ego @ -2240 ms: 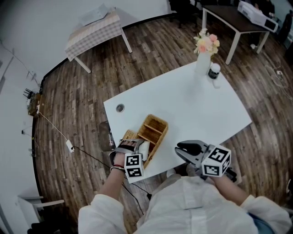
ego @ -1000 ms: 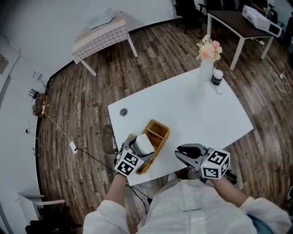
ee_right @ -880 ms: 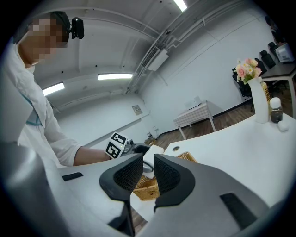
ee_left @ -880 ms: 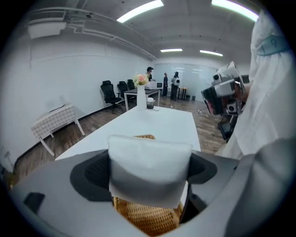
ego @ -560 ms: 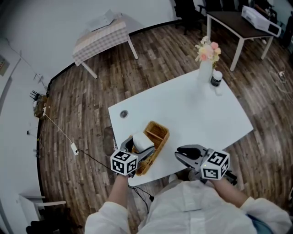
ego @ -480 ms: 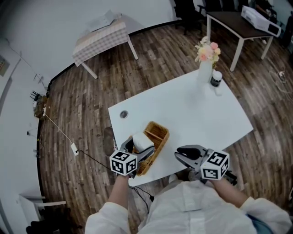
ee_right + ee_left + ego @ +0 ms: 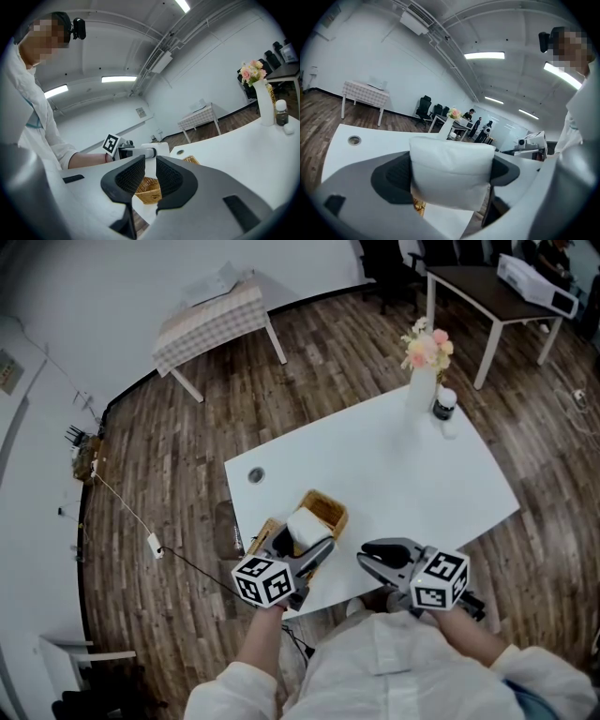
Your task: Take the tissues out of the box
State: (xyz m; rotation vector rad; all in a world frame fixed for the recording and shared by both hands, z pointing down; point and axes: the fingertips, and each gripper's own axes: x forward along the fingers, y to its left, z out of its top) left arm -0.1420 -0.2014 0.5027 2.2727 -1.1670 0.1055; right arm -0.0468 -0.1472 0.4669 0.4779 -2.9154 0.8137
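Note:
A white tissue pack is pinched between the two fingers of my left gripper, held in the air just above the wicker box at the table's near left corner. In the left gripper view the tissue pack fills the gap between the jaws, with a bit of wicker below it. My right gripper hovers over the table's front edge, to the right of the box. Its jaws stand a narrow gap apart with nothing between them, and through that gap the box shows.
The white table has a round grommet hole at the left. A vase of flowers and a small dark-capped bottle stand at its far right corner. A cable lies on the wooden floor at the left.
My left gripper has risen out of the box with the tissue pack and swung a little to the right, toward me. The right gripper has stayed in place.

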